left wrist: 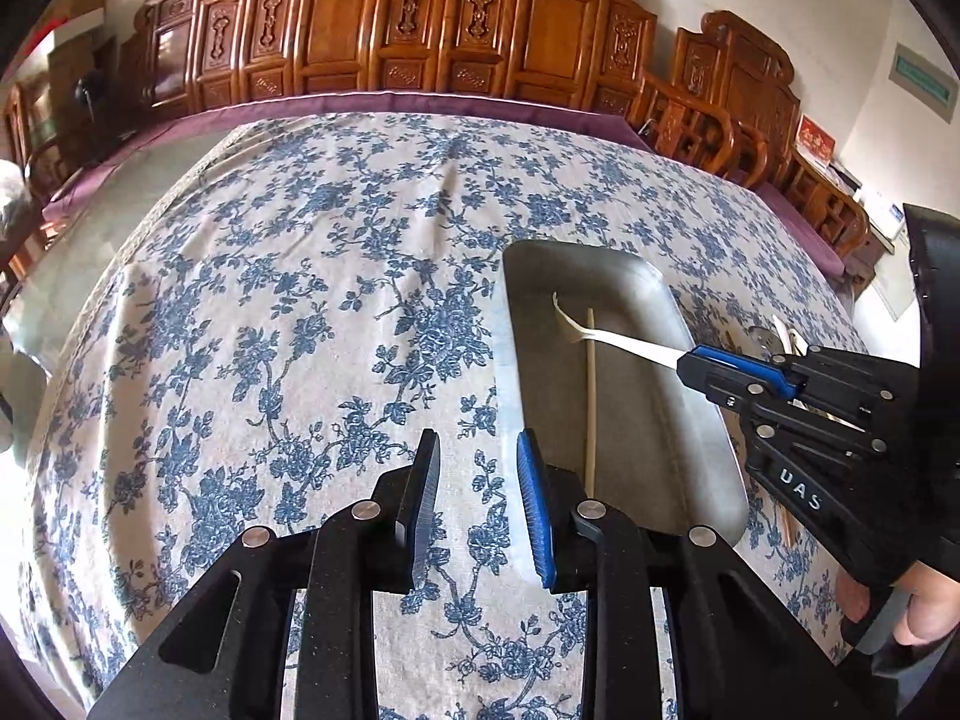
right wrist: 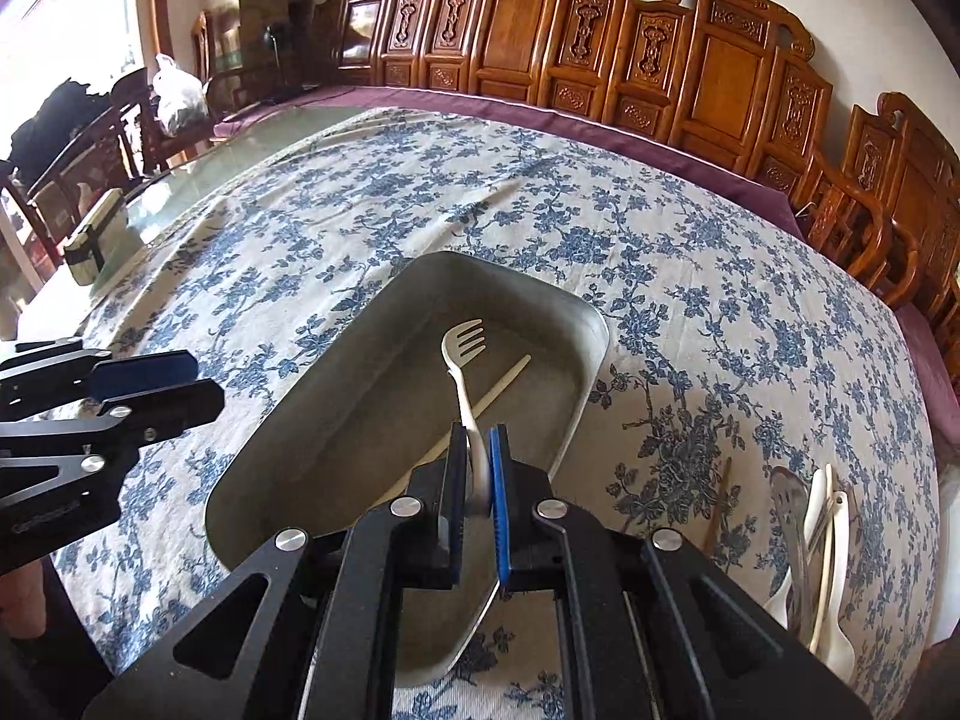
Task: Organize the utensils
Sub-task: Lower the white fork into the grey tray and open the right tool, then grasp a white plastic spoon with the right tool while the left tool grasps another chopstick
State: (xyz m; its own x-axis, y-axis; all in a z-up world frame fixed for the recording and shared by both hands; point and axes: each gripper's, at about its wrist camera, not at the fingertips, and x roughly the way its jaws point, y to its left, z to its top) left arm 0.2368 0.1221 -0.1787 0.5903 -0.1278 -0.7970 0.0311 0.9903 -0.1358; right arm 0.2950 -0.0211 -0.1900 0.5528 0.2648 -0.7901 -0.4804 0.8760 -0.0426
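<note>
A grey metal tray (right wrist: 336,420) lies on the blue-flowered tablecloth; it also shows in the left wrist view (left wrist: 708,456). A pale chopstick (right wrist: 501,387) lies inside the tray, also seen from the left (left wrist: 591,396). My right gripper (right wrist: 478,438) is shut on the handle of a white plastic fork (right wrist: 462,354) and holds it over the tray, tines forward. The left wrist view shows that gripper (left wrist: 690,360) with the fork (left wrist: 606,339). My left gripper (left wrist: 477,462) is open and empty, over the cloth just left of the tray; it also shows at left (right wrist: 156,387).
Several loose utensils (right wrist: 816,546) lie on the cloth right of the tray: a metal spoon, white cutlery, chopsticks. A small box (right wrist: 93,240) stands at the table's far left. Carved wooden chairs (right wrist: 600,42) line the far side and the right.
</note>
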